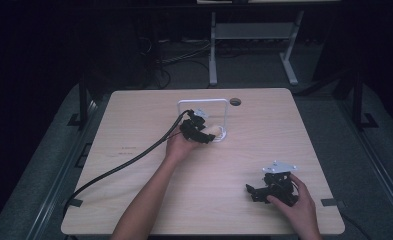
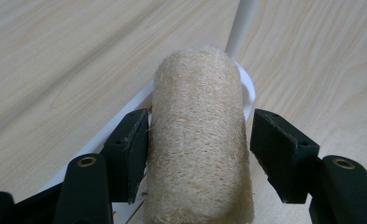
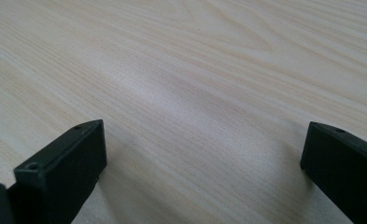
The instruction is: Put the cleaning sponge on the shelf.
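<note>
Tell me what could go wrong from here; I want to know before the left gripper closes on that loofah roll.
1. In the left gripper view, the loofah roll touches one pad while a gap shows at the other, so closing may push it sideways.
2. The roll lies on the white wire stand; a tug could drag or tip that light frame.
3. The left gripper trails a cable across the table, which might snag.

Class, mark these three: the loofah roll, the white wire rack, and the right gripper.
loofah roll (image 2: 197, 135), left gripper view, middle of its fibrous side.
white wire rack (image 1: 204, 101), high view, its top bar.
right gripper (image 1: 251, 191), high view, between its jaw tips.
</note>
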Available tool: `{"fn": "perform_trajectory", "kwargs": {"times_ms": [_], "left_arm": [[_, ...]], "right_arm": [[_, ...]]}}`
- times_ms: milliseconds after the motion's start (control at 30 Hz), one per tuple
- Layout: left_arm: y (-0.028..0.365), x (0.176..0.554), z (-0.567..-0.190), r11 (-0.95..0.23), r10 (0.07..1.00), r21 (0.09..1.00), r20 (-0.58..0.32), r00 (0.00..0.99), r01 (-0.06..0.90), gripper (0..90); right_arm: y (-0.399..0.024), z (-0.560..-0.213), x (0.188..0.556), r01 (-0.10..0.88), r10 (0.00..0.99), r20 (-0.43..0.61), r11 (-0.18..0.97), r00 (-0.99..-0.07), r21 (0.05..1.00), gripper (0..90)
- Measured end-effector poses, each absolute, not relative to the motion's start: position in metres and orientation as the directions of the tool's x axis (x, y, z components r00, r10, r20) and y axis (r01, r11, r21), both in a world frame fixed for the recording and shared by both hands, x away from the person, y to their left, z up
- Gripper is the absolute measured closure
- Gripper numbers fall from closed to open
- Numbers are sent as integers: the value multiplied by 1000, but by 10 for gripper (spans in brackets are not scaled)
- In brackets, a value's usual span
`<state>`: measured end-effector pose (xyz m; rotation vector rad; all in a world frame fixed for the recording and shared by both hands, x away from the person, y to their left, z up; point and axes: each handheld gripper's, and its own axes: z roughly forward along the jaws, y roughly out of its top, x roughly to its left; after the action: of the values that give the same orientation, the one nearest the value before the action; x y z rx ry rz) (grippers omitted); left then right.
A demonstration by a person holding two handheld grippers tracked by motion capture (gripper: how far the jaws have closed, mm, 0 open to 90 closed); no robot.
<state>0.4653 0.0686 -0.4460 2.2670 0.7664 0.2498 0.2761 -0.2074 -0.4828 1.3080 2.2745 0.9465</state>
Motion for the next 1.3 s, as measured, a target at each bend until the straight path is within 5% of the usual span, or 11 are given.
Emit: {"fn": "perform_trajectory", "kwargs": {"times_ms": [400, 667, 900, 1300], "left_arm": [[74, 447, -417, -553, 595, 719, -15, 804, 422, 423], [85, 431, -401, -525, 584, 740, -45, 810, 420, 617], [89, 420, -405, -526, 557, 734, -83, 826, 429, 899], [83, 413, -441, -558, 545, 695, -105, 832, 453, 899]], "right_arm": [[-207, -483, 276, 625, 858, 32, 347, -513, 699, 0], [-207, -483, 276, 625, 858, 30, 349, -513, 698, 0], [-207, -483, 276, 625, 858, 29, 350, -513, 698, 0], [-207, -483, 276, 624, 858, 27, 351, -513, 698, 0]]}}
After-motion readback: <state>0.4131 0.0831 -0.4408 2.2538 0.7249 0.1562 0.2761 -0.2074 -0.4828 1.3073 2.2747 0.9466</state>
